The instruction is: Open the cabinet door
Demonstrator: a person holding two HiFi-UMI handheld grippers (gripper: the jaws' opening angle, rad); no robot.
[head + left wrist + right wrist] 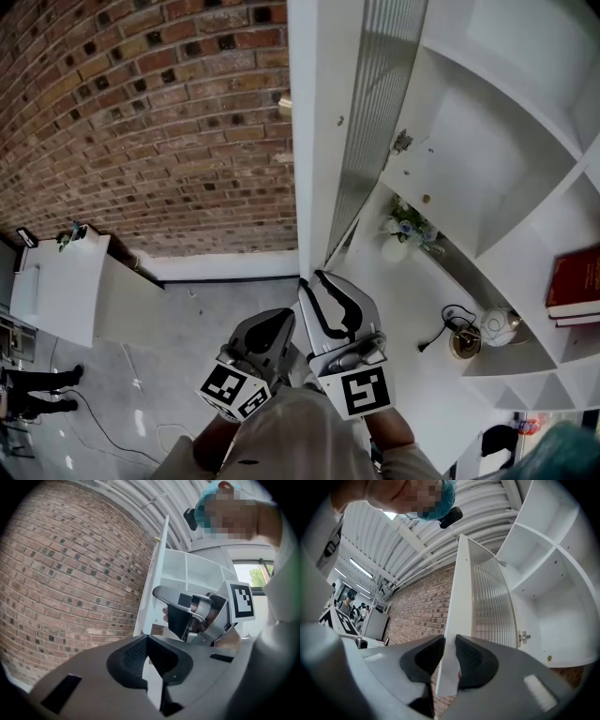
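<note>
Head view: vase (397, 246), teapot (497, 325), red books (574, 281) inside cabinet (487, 159), door (314, 141) open.

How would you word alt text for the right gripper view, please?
The right tongs clamp the edge of an open white cabinet door with a ribbed glass panel. White shelves lie to its right, a brick wall to its left.
</note>
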